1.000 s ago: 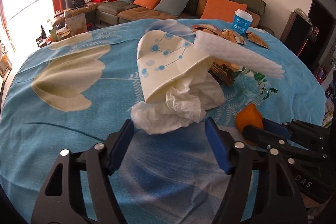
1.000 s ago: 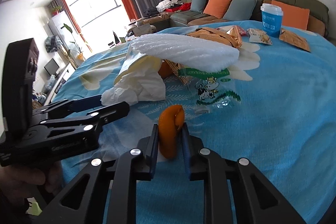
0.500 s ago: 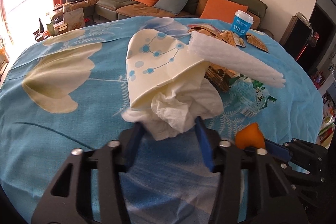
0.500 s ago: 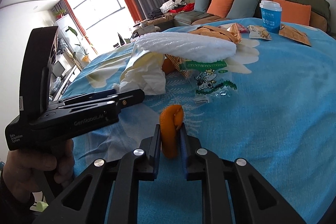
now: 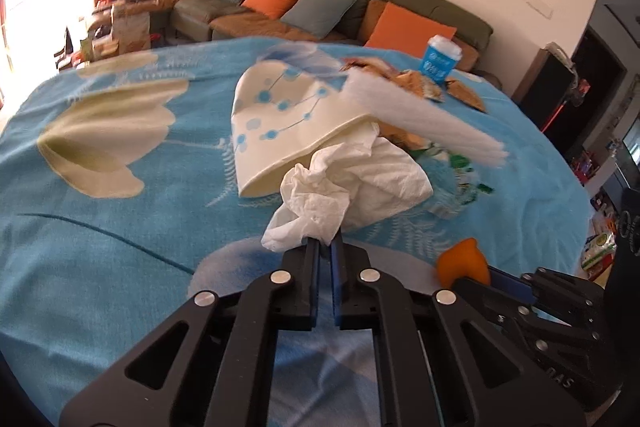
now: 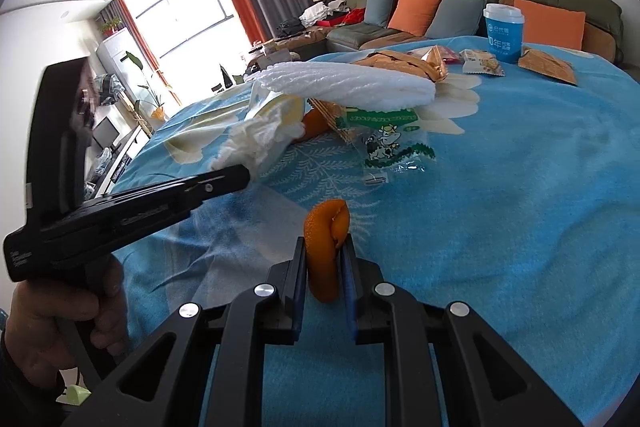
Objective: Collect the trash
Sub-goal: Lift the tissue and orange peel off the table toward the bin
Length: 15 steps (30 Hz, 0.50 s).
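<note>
My left gripper [image 5: 325, 247] is shut on the near corner of a crumpled white tissue [image 5: 352, 183], which spills from under a tipped cream paper cup [image 5: 288, 123] with blue dots. The same tissue [image 6: 260, 143] shows in the right wrist view, pinched at the tip of the left gripper [image 6: 236, 177], which a hand [image 6: 60, 311] holds. My right gripper [image 6: 323, 255] is shut on a curled orange peel [image 6: 326, 251], lifted a little over the blue floral cloth [image 6: 520, 207]. That peel [image 5: 462, 261] also appears at lower right in the left wrist view.
A white foam sheet [image 6: 352, 87] rests over brown snack wrappers [image 6: 400, 63] and a clear cow-print bag [image 6: 388, 147]. A blue lidded cup [image 6: 503, 31] and more wrappers [image 6: 548, 65] lie at the far side. A sofa [image 5: 320, 7] with cushions stands beyond the table.
My left gripper's jaws went from wide open around the tissue to shut on it. The right gripper kept its hold on the orange peel and stayed about in place.
</note>
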Available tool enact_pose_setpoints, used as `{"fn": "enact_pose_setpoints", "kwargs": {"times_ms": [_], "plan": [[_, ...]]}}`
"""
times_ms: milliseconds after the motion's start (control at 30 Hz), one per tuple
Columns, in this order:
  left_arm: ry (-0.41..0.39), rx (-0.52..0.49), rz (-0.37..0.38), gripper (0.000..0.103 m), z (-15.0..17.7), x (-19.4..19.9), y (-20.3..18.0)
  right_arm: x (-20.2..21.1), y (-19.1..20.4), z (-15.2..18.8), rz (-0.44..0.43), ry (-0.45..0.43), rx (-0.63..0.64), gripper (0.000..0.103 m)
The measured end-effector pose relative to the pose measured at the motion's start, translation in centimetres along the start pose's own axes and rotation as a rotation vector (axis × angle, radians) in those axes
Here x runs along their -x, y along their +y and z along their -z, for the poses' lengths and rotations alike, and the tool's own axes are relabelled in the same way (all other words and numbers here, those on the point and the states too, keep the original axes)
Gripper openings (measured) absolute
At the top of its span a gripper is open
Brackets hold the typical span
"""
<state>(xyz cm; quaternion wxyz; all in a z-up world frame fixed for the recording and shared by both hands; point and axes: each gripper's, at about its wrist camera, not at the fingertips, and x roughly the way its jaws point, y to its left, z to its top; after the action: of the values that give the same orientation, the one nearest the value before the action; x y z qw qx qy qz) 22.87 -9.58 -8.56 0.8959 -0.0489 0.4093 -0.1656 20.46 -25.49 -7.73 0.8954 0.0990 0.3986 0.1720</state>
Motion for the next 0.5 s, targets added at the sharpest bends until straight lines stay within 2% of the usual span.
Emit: {"fn": "enact_pose_setpoints", "kwargs": {"times_ms": [233, 500], "plan": [[-0.097, -0.022, -0.01, 0.005, 0.7, 4.8, -0.6, 1.5, 0.9, -0.1, -0.004, -0.034, 0.01, 0.015], [-0.203, 0.0, -0.078, 0.005, 2.5, 11.6, 1.7, 2.9, 3.9, -0.6, -0.022, -0.071, 0.071, 0.014]]}}
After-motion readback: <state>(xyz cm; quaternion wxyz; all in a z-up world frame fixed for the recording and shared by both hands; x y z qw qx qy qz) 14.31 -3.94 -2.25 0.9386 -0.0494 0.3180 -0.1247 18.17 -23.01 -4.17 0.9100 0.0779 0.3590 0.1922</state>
